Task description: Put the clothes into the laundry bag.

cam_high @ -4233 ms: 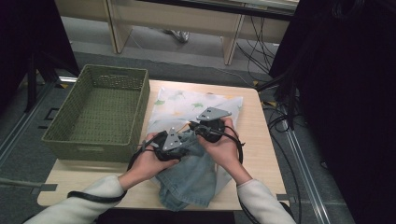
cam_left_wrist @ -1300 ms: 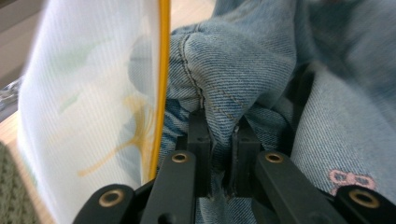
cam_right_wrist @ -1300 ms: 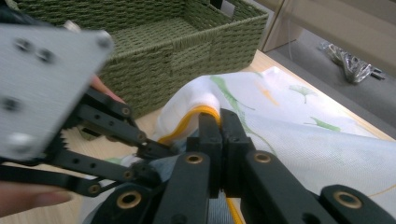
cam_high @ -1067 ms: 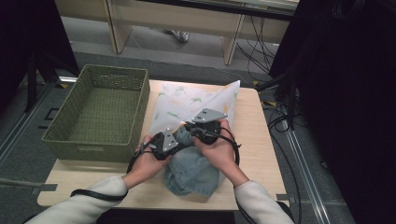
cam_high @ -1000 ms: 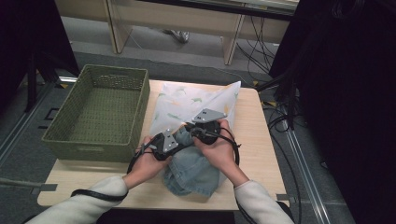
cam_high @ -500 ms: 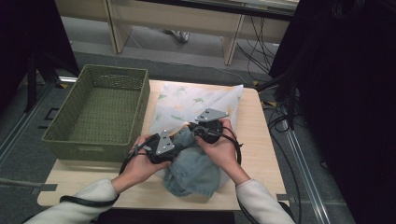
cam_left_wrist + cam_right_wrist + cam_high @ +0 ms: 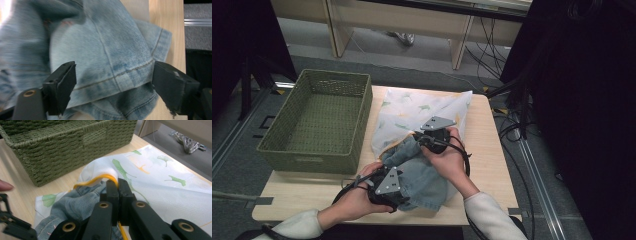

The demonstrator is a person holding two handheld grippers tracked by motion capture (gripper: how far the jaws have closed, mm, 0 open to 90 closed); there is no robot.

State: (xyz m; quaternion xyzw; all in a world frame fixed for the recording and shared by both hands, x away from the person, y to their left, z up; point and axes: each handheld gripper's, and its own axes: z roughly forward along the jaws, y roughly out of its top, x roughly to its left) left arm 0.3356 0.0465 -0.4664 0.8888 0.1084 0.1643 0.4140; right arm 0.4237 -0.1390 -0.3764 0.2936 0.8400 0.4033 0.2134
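Left claw (image 7: 113, 82) w/ jaws wide, just been opening, denim jeans (image 7: 107, 57) between them but not pinched; seen lower centre of high view. Right claw (image 7: 117, 186) clamped tight on yellow-trimmed edge of leaf-print pillowcase (image 7: 160, 180), mid-frame. Jeans sit partly inside pillowcase on desk (image 7: 302, 192). Green woven basket (image 7: 317, 120) at left.

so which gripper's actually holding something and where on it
The right gripper is shut on the orange-trimmed opening edge of the white leaf-print fabric bag. The left gripper holds nothing: its jaws have just opened, astride the blue denim garment.
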